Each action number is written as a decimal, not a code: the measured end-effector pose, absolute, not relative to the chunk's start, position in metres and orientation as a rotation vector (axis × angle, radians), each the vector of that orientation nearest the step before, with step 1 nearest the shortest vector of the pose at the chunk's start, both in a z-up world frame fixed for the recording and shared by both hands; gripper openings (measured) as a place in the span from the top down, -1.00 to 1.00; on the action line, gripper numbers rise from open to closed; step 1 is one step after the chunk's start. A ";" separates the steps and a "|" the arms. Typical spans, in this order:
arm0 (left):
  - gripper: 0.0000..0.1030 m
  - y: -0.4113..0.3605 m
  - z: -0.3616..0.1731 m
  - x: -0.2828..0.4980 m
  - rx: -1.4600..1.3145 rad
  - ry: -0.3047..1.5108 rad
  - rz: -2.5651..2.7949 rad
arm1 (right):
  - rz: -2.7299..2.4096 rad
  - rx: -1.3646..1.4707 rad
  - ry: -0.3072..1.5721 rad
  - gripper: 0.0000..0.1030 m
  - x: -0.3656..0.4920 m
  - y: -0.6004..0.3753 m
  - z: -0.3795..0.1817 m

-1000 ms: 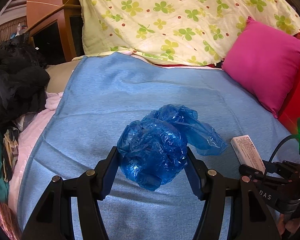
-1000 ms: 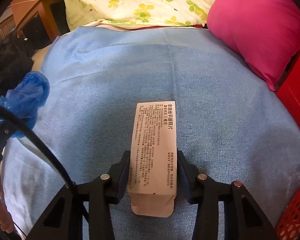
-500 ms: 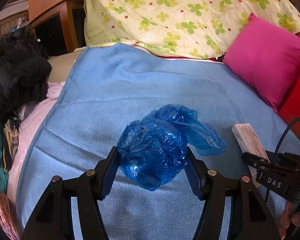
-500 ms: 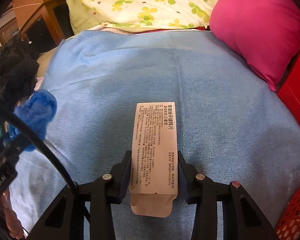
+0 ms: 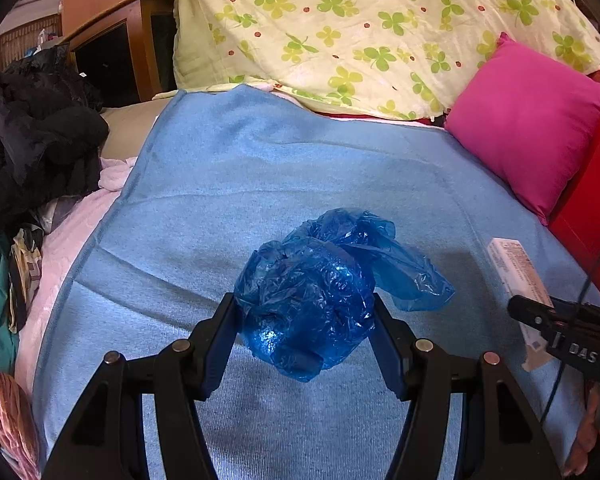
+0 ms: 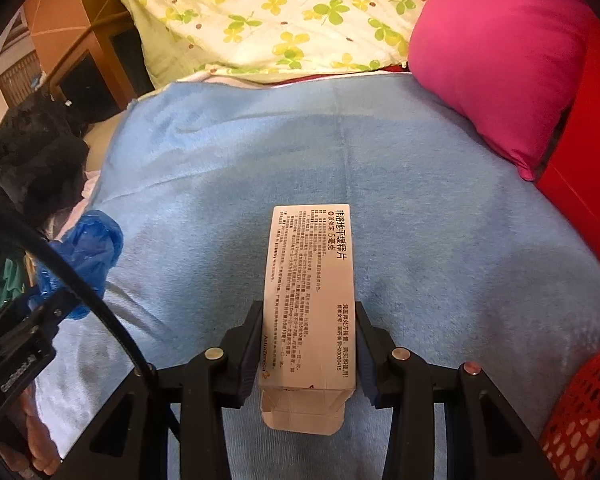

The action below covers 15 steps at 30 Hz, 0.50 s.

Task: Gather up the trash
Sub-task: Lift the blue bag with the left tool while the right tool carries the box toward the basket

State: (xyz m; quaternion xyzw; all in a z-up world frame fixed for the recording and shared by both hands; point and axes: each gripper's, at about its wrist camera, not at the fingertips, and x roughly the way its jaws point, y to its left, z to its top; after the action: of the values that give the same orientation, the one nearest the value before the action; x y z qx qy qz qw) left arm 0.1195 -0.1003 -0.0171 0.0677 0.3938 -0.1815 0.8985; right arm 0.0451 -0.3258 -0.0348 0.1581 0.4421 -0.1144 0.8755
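Observation:
My left gripper (image 5: pixel 305 322) is shut on a crumpled blue plastic bag (image 5: pixel 316 300) and holds it above the blue blanket (image 5: pixel 260 184). My right gripper (image 6: pixel 306 338) is shut on a white medicine box (image 6: pixel 310 292) with Chinese print, its open end flap toward me. The box (image 5: pixel 518 276) and the right gripper also show at the right edge of the left wrist view. The blue bag (image 6: pixel 88 248) shows at the left of the right wrist view.
A pink pillow (image 5: pixel 528 144) and a clover-print quilt (image 5: pixel 360 28) lie at the bed's head. A red box (image 5: pixel 596 208) stands at the right. A red mesh basket (image 6: pixel 584 412) is at lower right. Dark clothes (image 5: pixel 32 136) pile at the left by a wooden cabinet (image 5: pixel 116 40).
Both grippers have drawn back and lifted slightly with their loads; more of the bed's head shows. Both grips are unchanged.

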 end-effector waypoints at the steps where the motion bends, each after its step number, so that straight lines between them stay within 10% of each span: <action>1: -0.25 -0.100 -0.017 0.119 0.142 0.814 -0.378 | -0.236 0.340 0.918 0.15 0.040 -0.326 -0.033; 15: -0.25 -0.095 -0.001 0.096 0.167 0.770 -0.402 | -0.214 0.339 0.889 0.15 -0.012 -0.317 -0.024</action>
State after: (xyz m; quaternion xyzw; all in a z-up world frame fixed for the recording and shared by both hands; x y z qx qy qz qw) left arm 0.0962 -0.0947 -0.0012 0.0809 0.3725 -0.1944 0.9038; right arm -0.0117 -0.3174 -0.0244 0.1628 0.4271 -0.1028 0.8835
